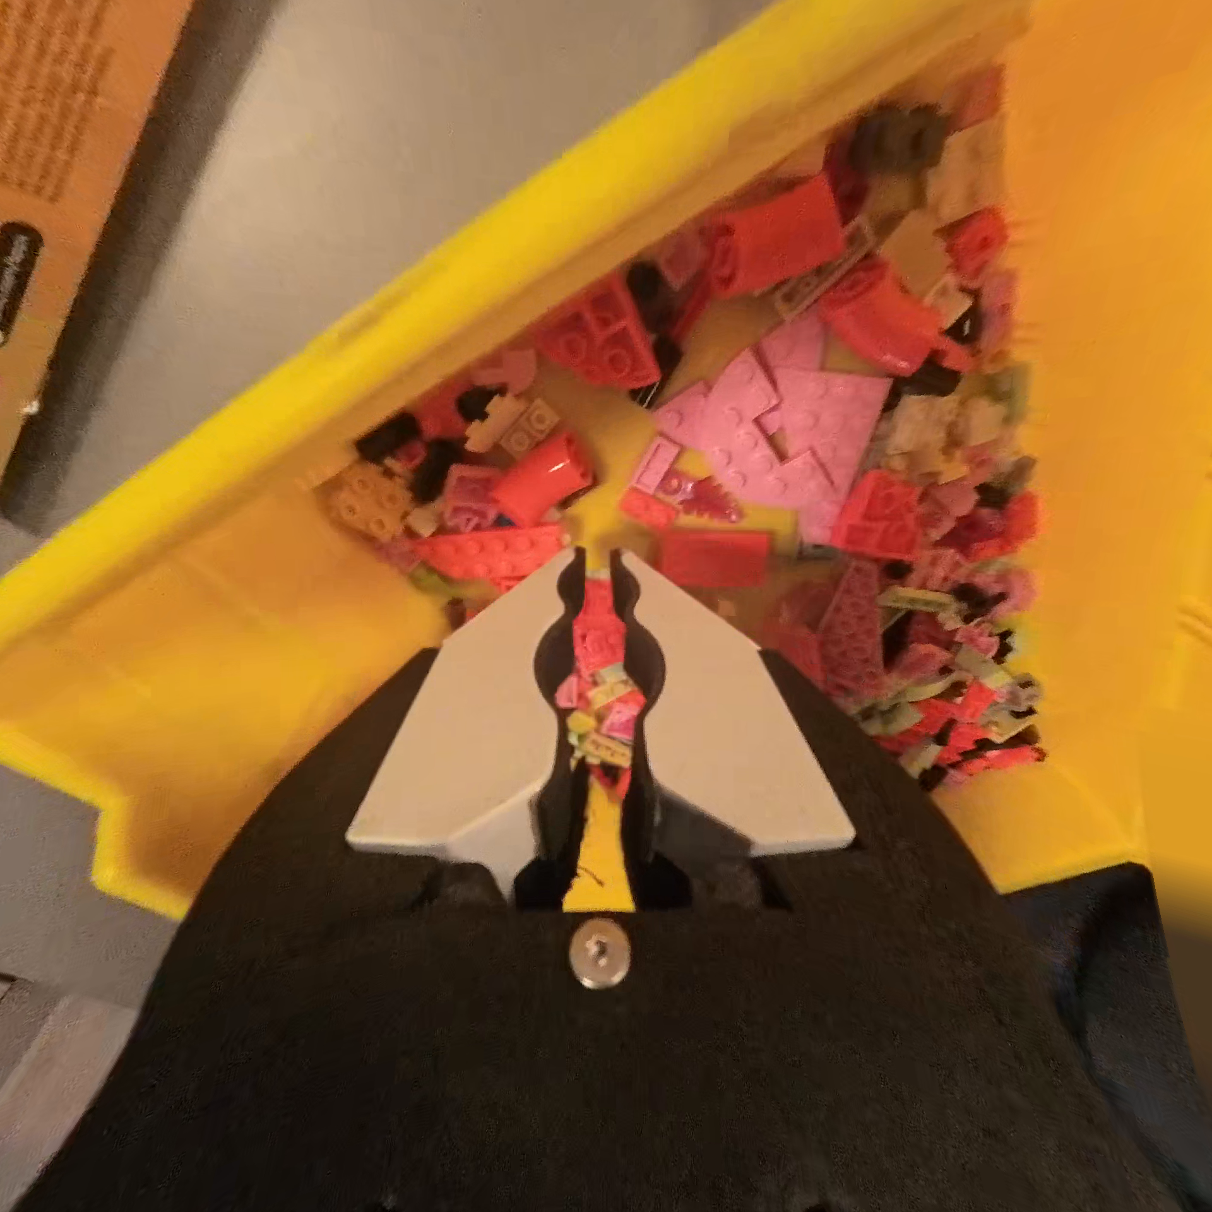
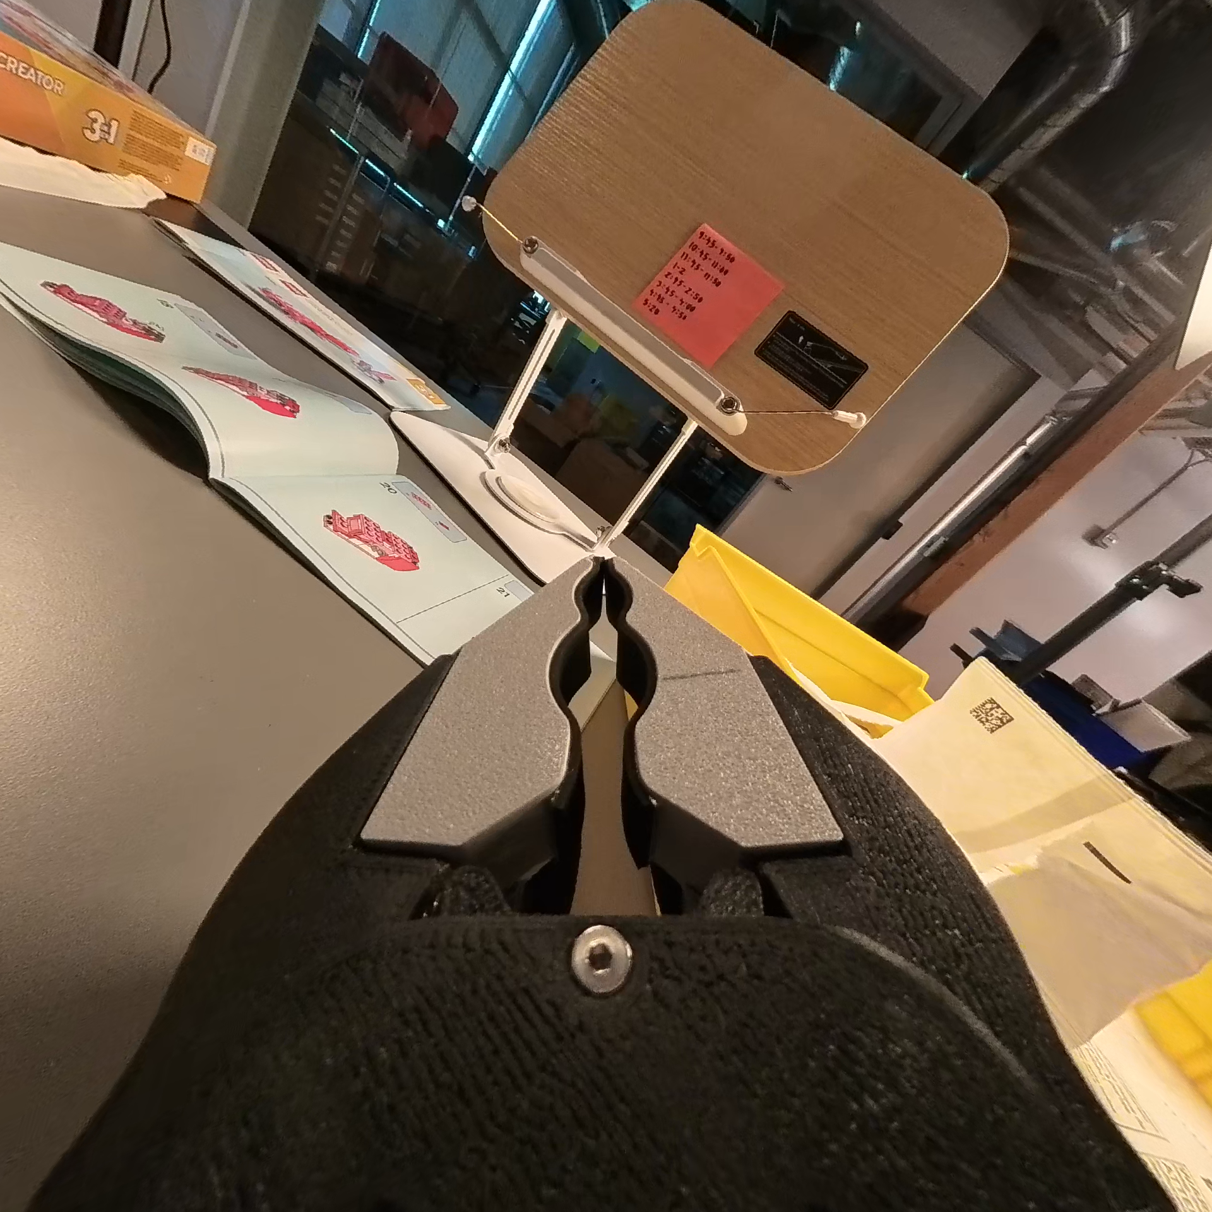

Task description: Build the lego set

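Your left gripper, slightly parted and empty, hangs over red bricks in the yellow bin; your right gripper is closed on nothing.

Black textured tongs, grey scalloped fingers, silver screw

Workshop-looking room, dim and kinda warm-lit

Everything sits on a dark grey table. Behind the table there's a big glass wall with shelving and bluish strips of light showing through it. Right of the glass is a plain grey wall with a metal conduit running up it beside a brown beam. Above that, a fat grey duct crosses the ceiling. Far right of the table, a black stand and a blue bin, both too far off to make out properly.
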### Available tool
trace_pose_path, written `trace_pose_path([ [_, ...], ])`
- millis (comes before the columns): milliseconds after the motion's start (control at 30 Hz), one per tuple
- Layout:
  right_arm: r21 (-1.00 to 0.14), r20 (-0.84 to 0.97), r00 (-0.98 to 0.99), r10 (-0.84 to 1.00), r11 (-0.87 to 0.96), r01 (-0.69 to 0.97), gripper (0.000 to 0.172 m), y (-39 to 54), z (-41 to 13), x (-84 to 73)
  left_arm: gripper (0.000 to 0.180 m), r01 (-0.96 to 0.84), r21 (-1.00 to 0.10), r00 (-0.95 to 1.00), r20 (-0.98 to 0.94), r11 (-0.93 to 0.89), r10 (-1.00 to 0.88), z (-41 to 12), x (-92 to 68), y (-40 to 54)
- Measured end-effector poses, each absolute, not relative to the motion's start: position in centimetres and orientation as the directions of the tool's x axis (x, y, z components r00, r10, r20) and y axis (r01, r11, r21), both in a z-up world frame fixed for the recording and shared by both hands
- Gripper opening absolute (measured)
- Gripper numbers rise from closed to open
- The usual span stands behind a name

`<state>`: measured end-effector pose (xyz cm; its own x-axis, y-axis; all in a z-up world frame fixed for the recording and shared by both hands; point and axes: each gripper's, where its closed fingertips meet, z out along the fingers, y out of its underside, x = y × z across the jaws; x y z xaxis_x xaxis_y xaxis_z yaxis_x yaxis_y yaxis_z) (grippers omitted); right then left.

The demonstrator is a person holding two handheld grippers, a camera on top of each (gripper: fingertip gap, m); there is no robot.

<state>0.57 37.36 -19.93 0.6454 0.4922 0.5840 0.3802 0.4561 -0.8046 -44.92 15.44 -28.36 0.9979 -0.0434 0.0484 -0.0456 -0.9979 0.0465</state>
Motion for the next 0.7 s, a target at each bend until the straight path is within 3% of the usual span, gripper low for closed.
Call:
trace_pose_path([
  [333, -0.807, 0.579, 0.650, 0.492, 0.460, 0.370, 0.000, 37.3, -19.8, 0.6, 0.030, -0.035, 0.189, 0.995, 0.094, -0.981, -0.017, -28.9, -44.3, 12.8],
  [700, -0.809, 0.576, 0.651, 0.494, 0.460, 0.367, 0.000, 37.3, -19.7, 0.6, 0.011, -0.051, 0.111, 0.996, 0.072, -0.993, -0.043, -29.2, -44.7, 13.8],
])
